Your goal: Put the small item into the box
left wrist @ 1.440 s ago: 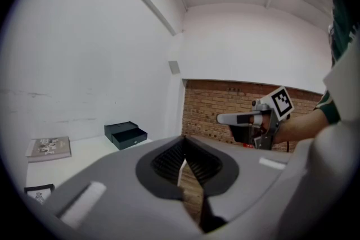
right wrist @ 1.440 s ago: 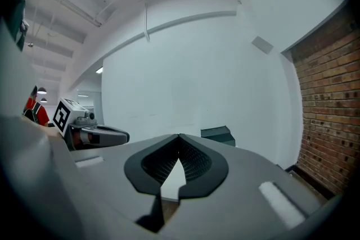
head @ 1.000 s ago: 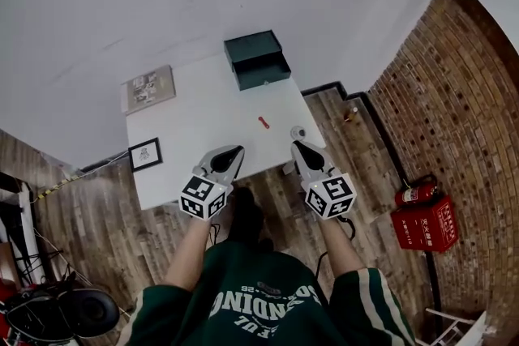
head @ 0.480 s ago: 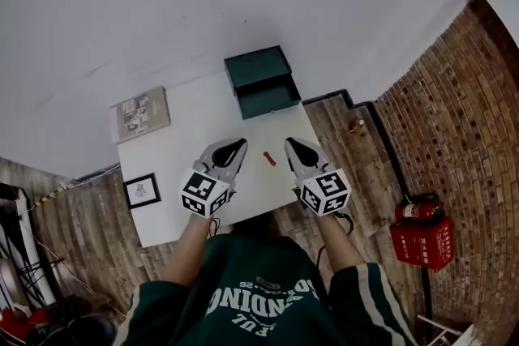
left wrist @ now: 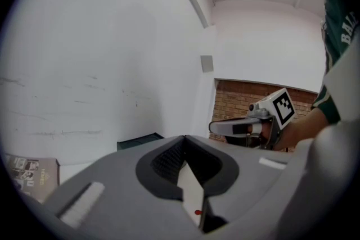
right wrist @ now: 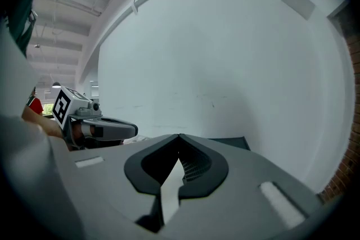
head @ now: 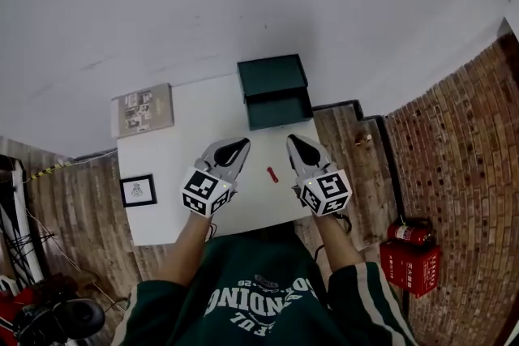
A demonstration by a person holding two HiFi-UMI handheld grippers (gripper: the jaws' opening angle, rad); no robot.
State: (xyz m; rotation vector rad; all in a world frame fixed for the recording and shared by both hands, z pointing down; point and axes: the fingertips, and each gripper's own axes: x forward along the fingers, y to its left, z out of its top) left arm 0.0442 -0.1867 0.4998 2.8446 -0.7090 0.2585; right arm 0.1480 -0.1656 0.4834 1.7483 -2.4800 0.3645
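A small red item (head: 272, 174) lies on the white table (head: 195, 138), near its front edge. A dark green open box (head: 276, 93) stands at the table's far right. My left gripper (head: 240, 144) hovers just left of the red item, my right gripper (head: 292, 140) just right of it. Both are shut with nothing held. In the left gripper view the tips (left wrist: 184, 137) meet, with the red item (left wrist: 197, 212) showing low in the gap and the box (left wrist: 140, 141) ahead. The right gripper's tips (right wrist: 179, 135) meet too, and the box (right wrist: 232, 143) is beyond them.
A magazine (head: 143, 109) lies on the table's far left corner and a small framed picture (head: 138, 190) at its left edge. A white wall rises behind the table. On the wooden floor to the right, by the brick wall, are a fire extinguisher (head: 409, 233) and a red case (head: 409, 265).
The person has stepped up to the table. Both grippers have moved forward over the tabletop and now flank the red item, which earlier lay ahead of them. Both stay shut.
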